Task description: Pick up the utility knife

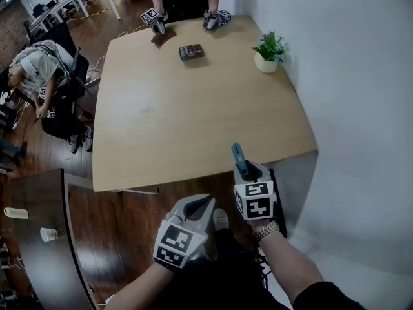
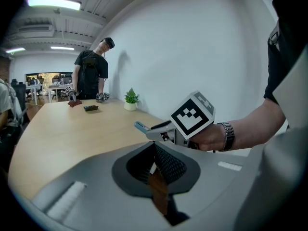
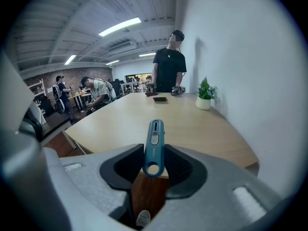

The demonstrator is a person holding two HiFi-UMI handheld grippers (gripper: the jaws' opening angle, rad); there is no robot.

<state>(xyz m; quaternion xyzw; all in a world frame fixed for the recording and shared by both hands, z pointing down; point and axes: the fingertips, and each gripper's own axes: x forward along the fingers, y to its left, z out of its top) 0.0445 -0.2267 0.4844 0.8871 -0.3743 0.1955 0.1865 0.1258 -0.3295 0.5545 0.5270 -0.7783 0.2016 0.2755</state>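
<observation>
Now, above the wooden table's (image 1: 193, 121) near edge, the right gripper (image 1: 245, 170) is clamped on the blue utility knife (image 3: 154, 146), which is clear of the top, so the pick-up looks done. Left gripper (image 1: 199, 205) hangs beside it, jaws together on nothing, simply unneeded.

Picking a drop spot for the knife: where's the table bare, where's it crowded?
The table is bare across its near half and left side, from the near edge up to the calculator. Crowded: the far end, with the calculator, a brown flat item and another person's grippers. The potted plant takes the far right, by the wall.
</observation>
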